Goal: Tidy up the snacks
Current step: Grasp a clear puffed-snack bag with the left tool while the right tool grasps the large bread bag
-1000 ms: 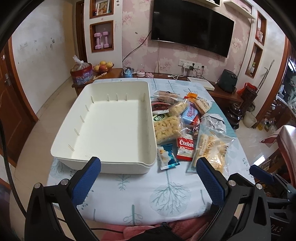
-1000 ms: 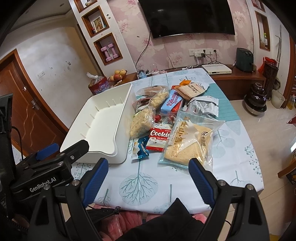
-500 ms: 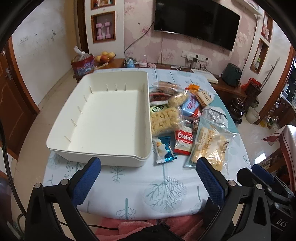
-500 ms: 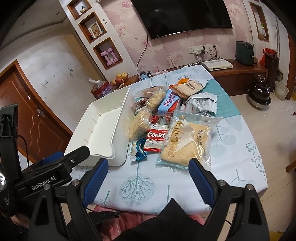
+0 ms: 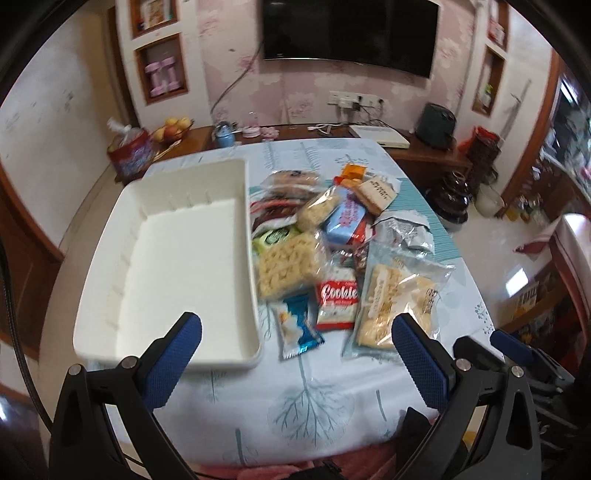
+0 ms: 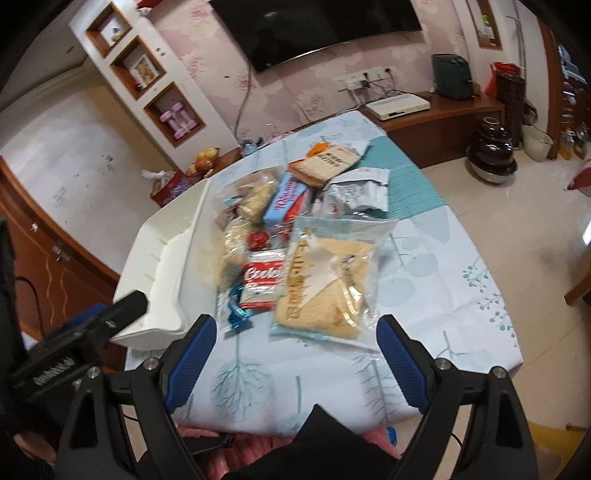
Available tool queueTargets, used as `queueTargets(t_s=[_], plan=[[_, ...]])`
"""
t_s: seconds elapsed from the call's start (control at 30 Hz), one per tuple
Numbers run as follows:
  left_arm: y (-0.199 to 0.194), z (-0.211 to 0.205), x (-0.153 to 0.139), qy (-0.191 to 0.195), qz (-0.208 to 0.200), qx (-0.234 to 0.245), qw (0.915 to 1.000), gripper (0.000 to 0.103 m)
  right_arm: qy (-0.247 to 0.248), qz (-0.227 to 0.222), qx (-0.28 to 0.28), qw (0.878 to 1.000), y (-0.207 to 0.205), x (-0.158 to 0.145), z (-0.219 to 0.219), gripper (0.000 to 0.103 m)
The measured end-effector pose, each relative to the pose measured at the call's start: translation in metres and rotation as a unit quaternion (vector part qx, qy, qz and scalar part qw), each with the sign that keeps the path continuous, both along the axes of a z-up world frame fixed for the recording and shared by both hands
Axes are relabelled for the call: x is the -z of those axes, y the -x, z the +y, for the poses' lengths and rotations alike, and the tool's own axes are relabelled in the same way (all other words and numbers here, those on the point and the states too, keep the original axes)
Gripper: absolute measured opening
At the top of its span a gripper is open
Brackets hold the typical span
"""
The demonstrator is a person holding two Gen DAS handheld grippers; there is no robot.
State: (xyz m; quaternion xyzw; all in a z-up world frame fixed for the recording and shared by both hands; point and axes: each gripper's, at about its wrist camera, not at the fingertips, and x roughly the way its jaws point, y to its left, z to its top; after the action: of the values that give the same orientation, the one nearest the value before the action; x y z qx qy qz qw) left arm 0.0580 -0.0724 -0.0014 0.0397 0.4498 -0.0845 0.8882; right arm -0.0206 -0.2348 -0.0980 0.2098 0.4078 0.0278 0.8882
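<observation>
Left wrist view: the left gripper point(image 5: 295, 354) hangs over the near end of a cloth-covered table point(image 5: 314, 406), its blue-padded jaws spread wide with nothing between them. One pad sits in front of the near rim of a white plastic bin point(image 5: 177, 258), which stands empty on the left half of the table. Just beside the bin's right wall lies a heap of packaged snacks: a clear bag of puffed rice cake point(image 5: 286, 264), a red-and-white Cookie pack point(image 5: 338, 297), a small blue-and-white wrapper point(image 5: 297, 326) nearest the table edge, a large clear bag of pale biscuits point(image 5: 399, 299), a light blue box point(image 5: 345, 218) and a crumpled silver pouch point(image 5: 404, 230) farther back.

Right wrist view: the right gripper point(image 6: 295, 354) likewise stands wide and holds nothing, poised above the near table edge in front of the big biscuit bag point(image 6: 328, 284). The Cookie pack point(image 6: 264, 277) and the blue wrapper point(image 6: 234, 312) lie between that bag and the bin point(image 6: 166, 266). Part of the left gripper's black body shows at the lower left. A wall-mounted television point(image 6: 314, 26) and a fruit bowl point(image 6: 205, 158) fill the background, somewhat blurred.
</observation>
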Motion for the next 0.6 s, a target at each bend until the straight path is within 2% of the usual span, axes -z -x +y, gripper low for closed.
queueTargets(t_s=[0.1, 0.17, 0.3, 0.4, 0.5, 0.6], plan=[[-0.021, -0.011, -0.01, -0.02, 0.009, 0.028, 0.9994, 0.102, -0.001, 0.004, 0.01, 1.0, -0.007, 0.004, -0.004, 0.089], [-0.036, -0.019, -0.013, -0.047, 0.014, 0.046, 0.9977, 0.102, -0.001, 0.006, 0.015, 1.0, -0.012, 0.007, -0.005, 0.089], [-0.055, -0.038, -0.015, -0.114, 0.014, 0.106, 0.9876, 0.102, 0.007, 0.013, 0.021, 1.0, -0.022, 0.014, -0.004, 0.089], [-0.063, -0.053, -0.014, -0.184, -0.004, 0.161, 0.9697, 0.102, 0.019, 0.022, 0.022, 0.999, -0.03, 0.022, -0.001, 0.089], [-0.069, -0.067, -0.004, -0.261, -0.014, 0.213, 0.9415, 0.102, 0.032, 0.025, 0.021, 0.999, -0.037, 0.029, 0.003, 0.089], [-0.075, -0.073, 0.008, -0.299, -0.012, 0.247, 0.9218, 0.102, 0.034, 0.029, 0.021, 0.999, -0.043, 0.035, 0.004, 0.089]])
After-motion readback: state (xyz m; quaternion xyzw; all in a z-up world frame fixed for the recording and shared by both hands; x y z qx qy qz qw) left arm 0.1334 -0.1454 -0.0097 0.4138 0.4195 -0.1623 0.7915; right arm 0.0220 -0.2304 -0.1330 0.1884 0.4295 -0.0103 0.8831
